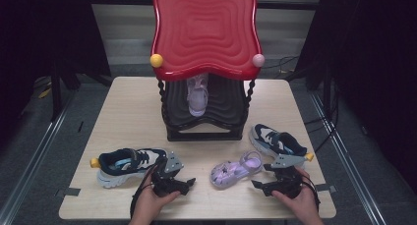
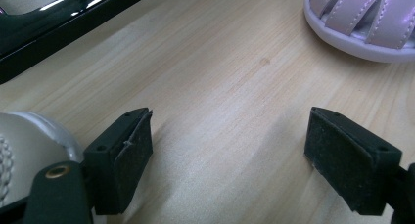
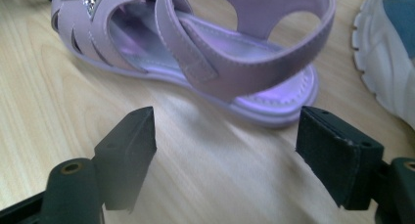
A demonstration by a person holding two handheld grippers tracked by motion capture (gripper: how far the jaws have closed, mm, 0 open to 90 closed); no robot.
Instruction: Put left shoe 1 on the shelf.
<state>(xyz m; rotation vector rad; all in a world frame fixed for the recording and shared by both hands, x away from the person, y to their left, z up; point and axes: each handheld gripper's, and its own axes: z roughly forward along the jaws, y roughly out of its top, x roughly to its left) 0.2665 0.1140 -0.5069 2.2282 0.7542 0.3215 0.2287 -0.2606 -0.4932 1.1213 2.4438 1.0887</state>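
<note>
Pale wooden table (image 1: 128, 112) holds a lilac sandal (image 1: 236, 169) near its front edge. At the sandal's four o'clock the right gripper (image 1: 268, 183) has its jaws spread, nothing between them. Over at its nine o'clock the left gripper (image 1: 183, 182) is spread too.

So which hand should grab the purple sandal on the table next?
Right. The right hand-held gripper is open with the purple sandal just ahead of its jaws; the left hand-held gripper sits farther away, beside the left sneaker.

Pale wooden table (image 1: 128, 107) on grey floor (image 1: 59, 131); dark curtains (image 1: 44, 28) both sides.
</note>
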